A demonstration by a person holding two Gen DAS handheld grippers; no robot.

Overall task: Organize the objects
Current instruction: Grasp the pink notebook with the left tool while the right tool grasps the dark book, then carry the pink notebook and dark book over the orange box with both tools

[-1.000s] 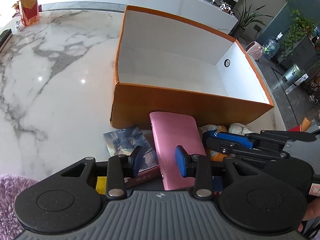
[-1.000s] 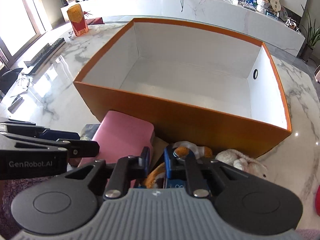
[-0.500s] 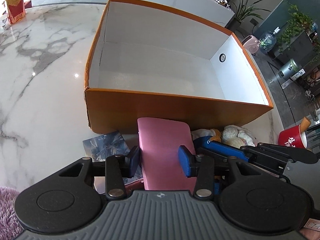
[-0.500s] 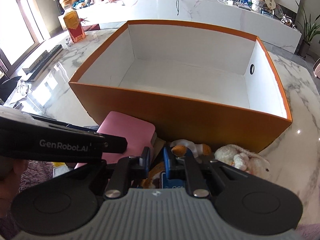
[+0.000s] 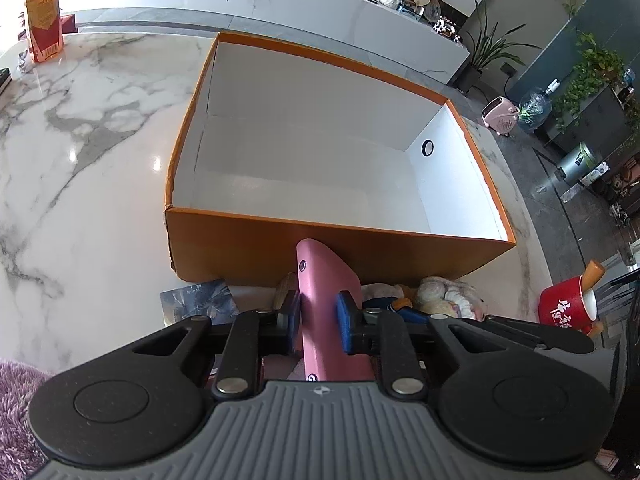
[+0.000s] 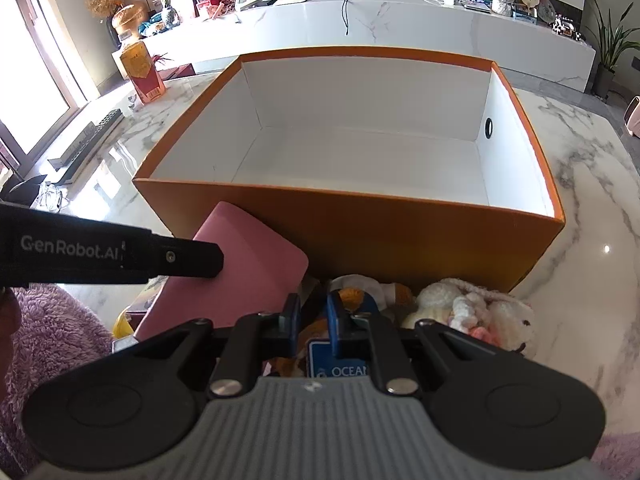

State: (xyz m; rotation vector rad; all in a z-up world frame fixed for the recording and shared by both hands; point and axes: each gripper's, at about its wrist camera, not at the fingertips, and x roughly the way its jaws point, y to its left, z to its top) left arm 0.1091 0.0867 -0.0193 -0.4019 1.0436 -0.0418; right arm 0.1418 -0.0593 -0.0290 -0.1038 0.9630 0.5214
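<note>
An open orange box [image 5: 340, 236] with a white inside stands on the marble table, also in the right wrist view [image 6: 360, 232]. My left gripper [image 5: 319, 316] is closing, and its blue pads press both faces of a flat pink case [image 5: 324, 280]. The case is tilted up on edge just before the box's front wall. In the right wrist view the pink case [image 6: 256, 248] shows with one left finger [image 6: 180, 258] across it. My right gripper [image 6: 314, 314] is shut low over a pile of plush toys. I cannot make out whether anything is pinched in it.
A white plush toy [image 6: 472, 304] and a blue card [image 6: 344, 368] lie by the box's near wall. A dark picture card [image 5: 196, 300] lies at the left. A red mug [image 5: 568, 308] stands at the right, a red-yellow carton [image 5: 44, 24] far left. A purple fluffy rug [image 5: 16, 400] borders the table.
The left jaws closed onto the pink case, which rose from lying flat and now stands tilted on its edge. The left gripper moved up toward the box. The right gripper stayed put.
</note>
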